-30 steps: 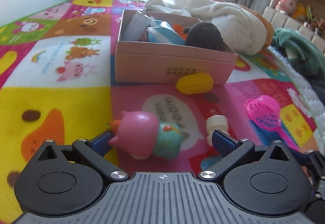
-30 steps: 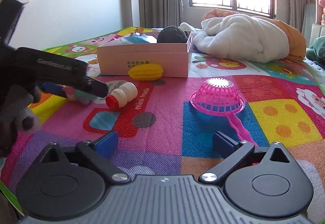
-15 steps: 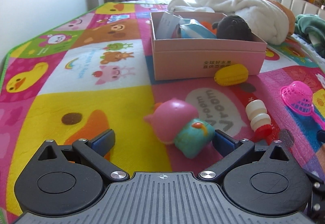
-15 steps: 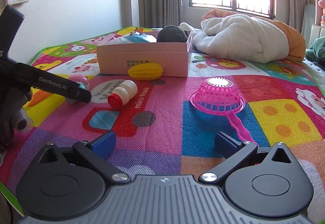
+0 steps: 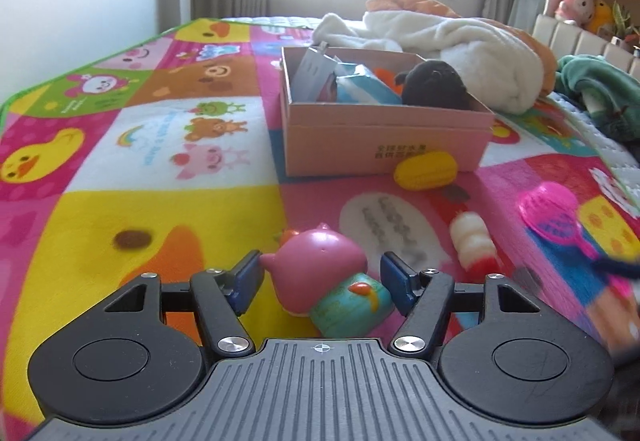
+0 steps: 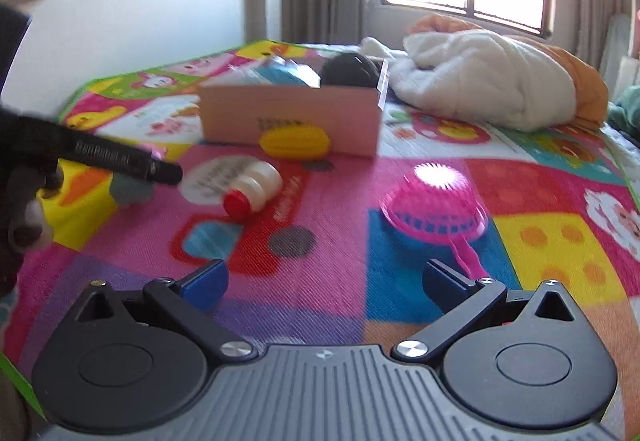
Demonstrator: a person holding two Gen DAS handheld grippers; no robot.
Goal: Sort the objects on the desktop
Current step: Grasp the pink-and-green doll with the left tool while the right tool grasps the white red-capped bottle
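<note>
While its jaws have just been closing, left tool [image 5: 322,277] brackets pig toy [image 5: 328,281], pads near, grip unclear.

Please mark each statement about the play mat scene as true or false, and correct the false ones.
1. The pink and teal toy lies between the pads of the left hand-held gripper. True; its jaws have just been closing around it.
2. The yellow corn toy is inside the pink box. False: it lies on the mat, against the front of the box.
3. A black plush is in the box. True.
4. The right hand-held gripper holds the pink strainer. False: it is open and holds nothing; the strainer lies on the mat ahead of it.
5. The white bottle with a red cap stands upright. False: it lies on its side.
</note>
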